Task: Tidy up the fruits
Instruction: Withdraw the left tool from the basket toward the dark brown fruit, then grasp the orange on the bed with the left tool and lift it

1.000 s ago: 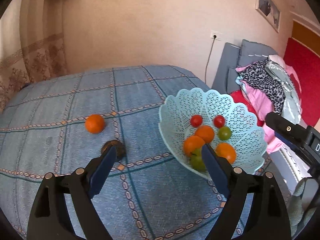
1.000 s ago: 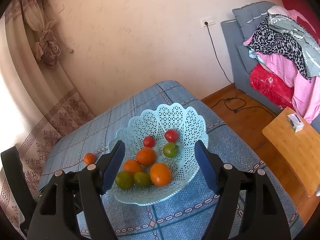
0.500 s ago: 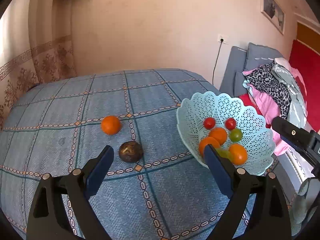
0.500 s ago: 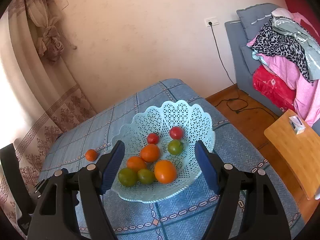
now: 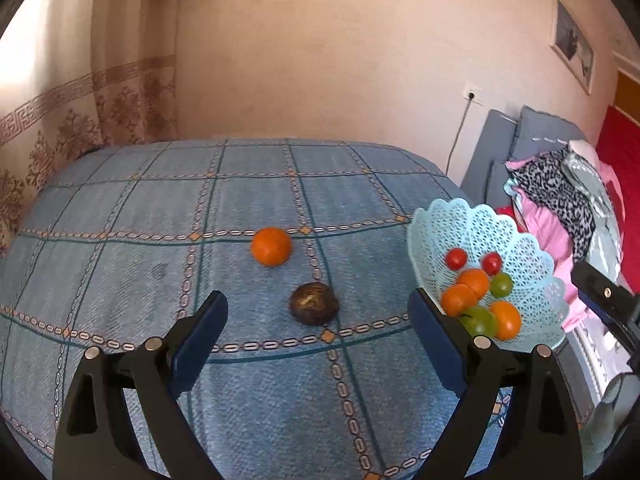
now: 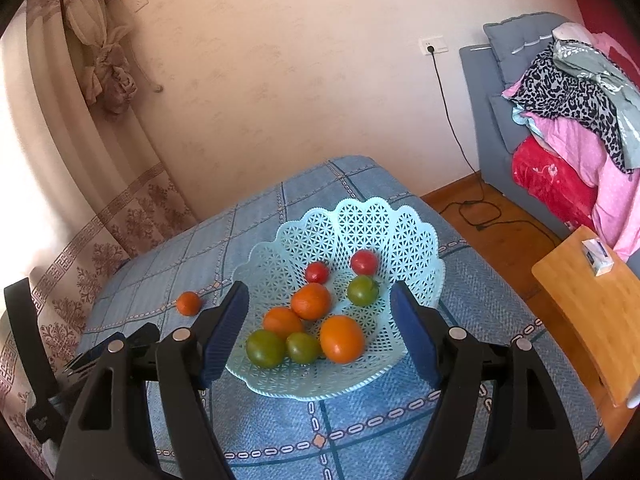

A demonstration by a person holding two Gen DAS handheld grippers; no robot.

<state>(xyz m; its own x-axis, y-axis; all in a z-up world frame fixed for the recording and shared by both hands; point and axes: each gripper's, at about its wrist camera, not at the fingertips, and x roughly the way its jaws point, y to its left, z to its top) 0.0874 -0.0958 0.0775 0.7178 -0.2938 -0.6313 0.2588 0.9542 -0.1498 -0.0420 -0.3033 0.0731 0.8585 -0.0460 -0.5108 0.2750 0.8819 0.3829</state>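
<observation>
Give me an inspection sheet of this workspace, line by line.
Surface: table under a blue checked cloth.
Job's things: basket holding eight fruits, orange, red and green; orange and a dark brown fruit loose on the cloth.
Clutter: nothing seen on the cloth.
Grippers: left tongs open, above the cloth with the brown fruit between them; right tongs open, over the basket; both empty.
Cables: cord from the wall socket down to the floor.
Surroundings: curtain, sofa piled with clothes, wooden side table.
</observation>
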